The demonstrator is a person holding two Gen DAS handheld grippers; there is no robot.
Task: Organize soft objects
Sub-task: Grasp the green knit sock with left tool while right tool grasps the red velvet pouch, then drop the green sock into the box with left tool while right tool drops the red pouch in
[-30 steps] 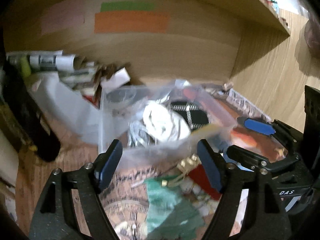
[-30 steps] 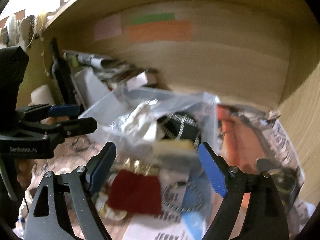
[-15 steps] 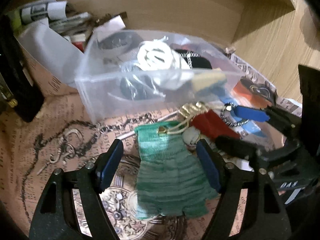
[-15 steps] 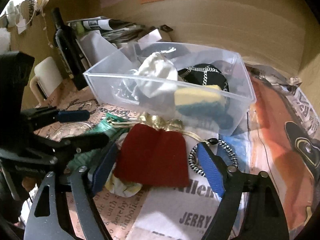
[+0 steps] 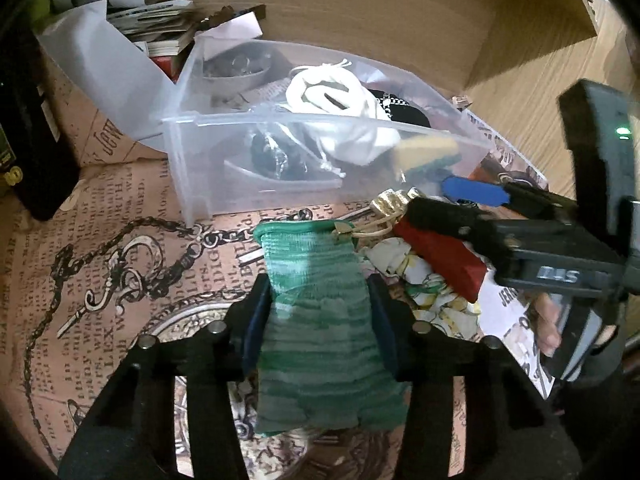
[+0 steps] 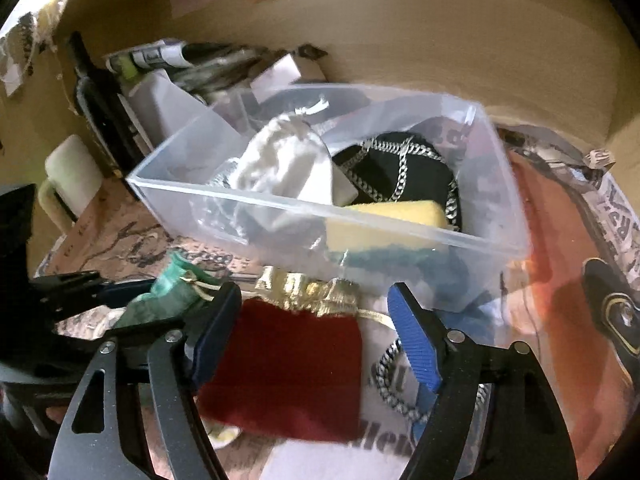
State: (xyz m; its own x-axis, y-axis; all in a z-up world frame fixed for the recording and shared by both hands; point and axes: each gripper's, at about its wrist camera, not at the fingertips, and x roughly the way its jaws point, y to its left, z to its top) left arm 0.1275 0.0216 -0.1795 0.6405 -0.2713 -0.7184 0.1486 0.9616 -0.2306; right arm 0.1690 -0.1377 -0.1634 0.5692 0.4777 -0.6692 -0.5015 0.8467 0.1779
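Pickup step: left gripper (image 5: pixel 318 320) closed on green pouch (image 5: pixel 320 320); right gripper (image 6: pixel 316 336) wide astride red pouch (image 6: pixel 288 376). Next: lift to clear bin (image 6: pixel 496 200), upper centre.

My left gripper (image 5: pixel 320 316) is black plastic with dark blue pads (image 5: pixel 256 320) and silver screws along both arms. My right gripper (image 6: pixel 316 344) matches it, its pads (image 6: pixel 414 344) a brighter blue, its housing lit by a green light and printed with white lettering I can't quite read; bare fingers (image 5: pixel 544 320) show behind it.
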